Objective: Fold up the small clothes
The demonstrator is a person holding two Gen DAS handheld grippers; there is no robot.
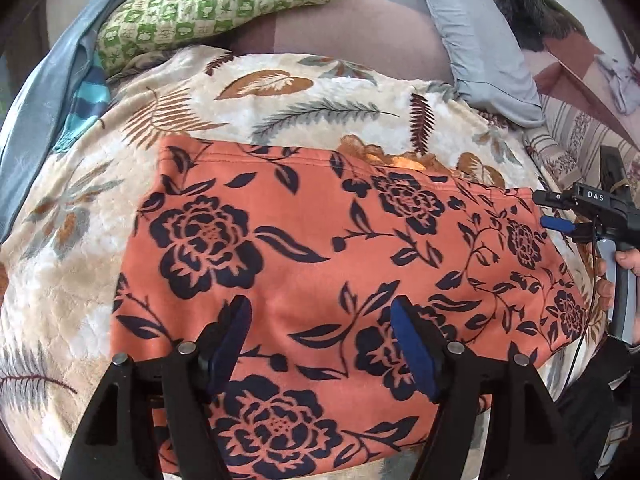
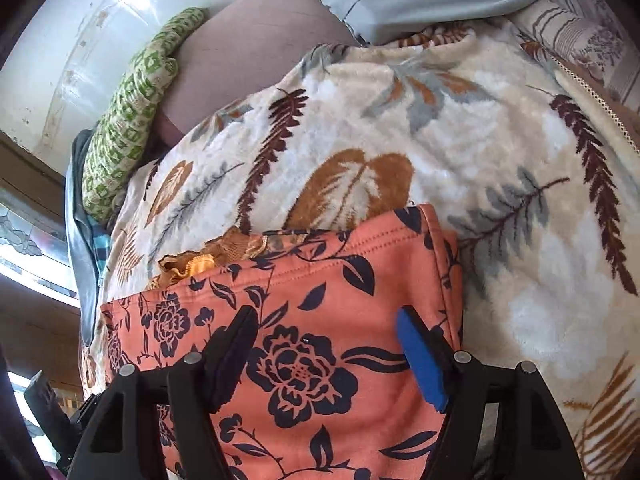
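The orange floral garment (image 1: 320,272) lies flat on the leaf-print blanket (image 1: 280,96), filling the centre and lower frame in both views. The left tool (image 1: 320,344) and right tool (image 2: 326,356) hover over it, jaws wide apart, gripping nothing. A fold appears laid. Next move, as judged: select an edge, close on it, and carry it across.

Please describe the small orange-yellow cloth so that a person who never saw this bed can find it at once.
Start from the cream leaf-print blanket on the bed. On it lies the orange garment with dark flowers. At its far hem peeks out the ruffled cloth: plain golden orange, crinkled, with no flowers.
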